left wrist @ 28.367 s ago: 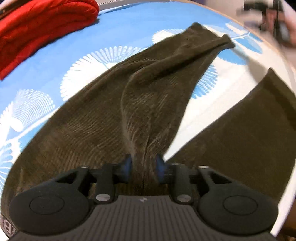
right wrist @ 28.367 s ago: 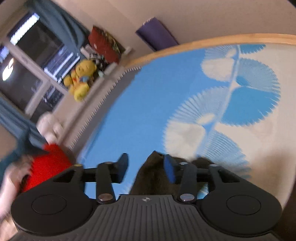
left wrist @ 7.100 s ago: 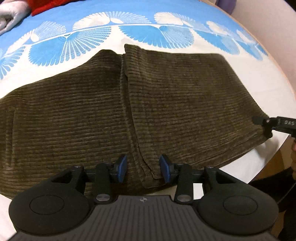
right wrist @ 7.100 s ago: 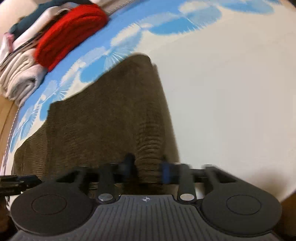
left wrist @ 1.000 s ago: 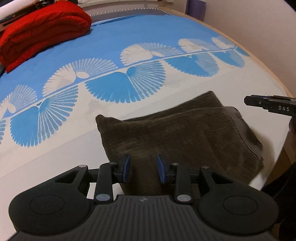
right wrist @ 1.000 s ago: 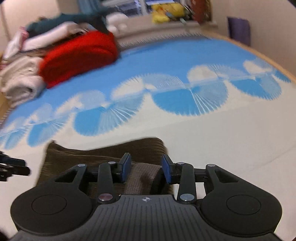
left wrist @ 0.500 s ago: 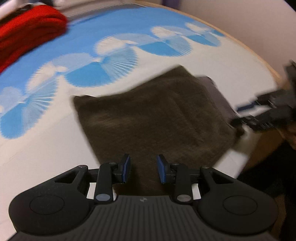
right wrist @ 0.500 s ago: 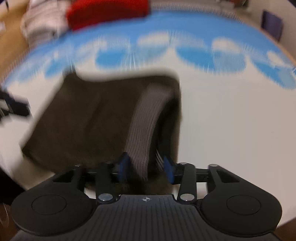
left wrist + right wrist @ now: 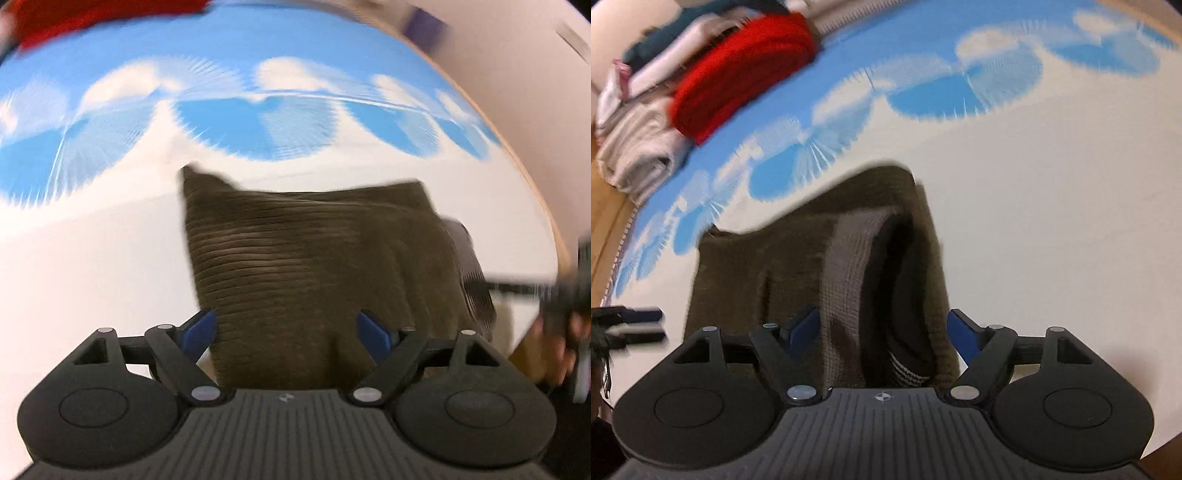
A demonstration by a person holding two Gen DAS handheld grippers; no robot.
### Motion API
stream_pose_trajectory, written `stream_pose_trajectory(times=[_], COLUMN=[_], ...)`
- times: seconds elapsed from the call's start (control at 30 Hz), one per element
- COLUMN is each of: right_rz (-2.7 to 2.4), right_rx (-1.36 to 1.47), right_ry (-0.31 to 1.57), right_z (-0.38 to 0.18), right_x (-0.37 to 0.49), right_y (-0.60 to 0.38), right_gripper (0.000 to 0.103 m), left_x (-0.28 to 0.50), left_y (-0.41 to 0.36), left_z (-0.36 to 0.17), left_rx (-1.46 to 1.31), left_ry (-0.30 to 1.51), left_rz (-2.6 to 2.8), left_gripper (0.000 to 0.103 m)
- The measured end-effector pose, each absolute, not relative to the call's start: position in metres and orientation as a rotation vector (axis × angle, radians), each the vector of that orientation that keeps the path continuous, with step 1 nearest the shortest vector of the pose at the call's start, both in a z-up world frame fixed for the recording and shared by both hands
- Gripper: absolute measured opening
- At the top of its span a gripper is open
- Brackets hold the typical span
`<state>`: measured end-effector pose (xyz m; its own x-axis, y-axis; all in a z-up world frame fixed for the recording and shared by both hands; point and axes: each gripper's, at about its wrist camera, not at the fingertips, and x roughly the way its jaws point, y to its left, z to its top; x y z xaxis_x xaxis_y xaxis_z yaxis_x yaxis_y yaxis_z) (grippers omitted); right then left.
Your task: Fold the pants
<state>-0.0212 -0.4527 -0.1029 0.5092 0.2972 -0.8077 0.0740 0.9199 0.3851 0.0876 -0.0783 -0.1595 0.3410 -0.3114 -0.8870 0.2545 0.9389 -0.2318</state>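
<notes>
The dark olive corduroy pants point(image 9: 314, 258) lie folded into a compact rectangle on the white and blue cloth. My left gripper point(image 9: 286, 326) hovers over the near edge of the fold, its jaws opening wide, the fabric between the blue pads but not pinched. In the right wrist view the pants point(image 9: 768, 266) show their grey ribbed waistband point(image 9: 849, 273) and the dark inside. My right gripper point(image 9: 882, 330) straddles that waistband end, its jaws opening, pads clear of the cloth. The right gripper appears blurred at the right edge of the left wrist view.
A patterned blue and white bedspread point(image 9: 1052, 192) covers the surface. A red folded garment point(image 9: 738, 70) and a stack of pale clothes point(image 9: 639, 147) sit at the far left. A wooden rim point(image 9: 546, 206) curves along the right. A hand point(image 9: 561, 343) shows there.
Both grippers have dropped closer to the folded pants and spread their jaws wide; the right one has let go of the waistband end it was pinching.
</notes>
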Motion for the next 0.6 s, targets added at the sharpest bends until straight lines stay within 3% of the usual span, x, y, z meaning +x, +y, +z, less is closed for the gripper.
stream_pose_trajectory(times=[0.2,0.4,0.57,0.6], right_rz=[0.161,0.207,0.183,0.175], right_rx=[0.402,0.412,0.396,0.399], right_ry=[1.117,1.154,1.109,1.092], right_z=[-0.121,-0.133,-0.122,-0.119], right_x=[0.001,0.016,0.018,0.020], right_y=[-0.447,-0.442,-0.437,-0.437], right_gripper=[0.092,0.093,0.070,0.063], left_x=[0.108,0.117,0.123,0.123], left_y=[-0.059,-0.046,-0.054,-0.055], left_z=[-0.203,-0.229,-0.224,-0.220], left_rx=[-0.172,-0.248,-0.208,-0.194], left_ry=[1.259,1.287,1.242,1.225], left_rz=[-0.299,-0.352,-0.392,-0.397], left_gripper=[0.087,0.087,0.057,0.045])
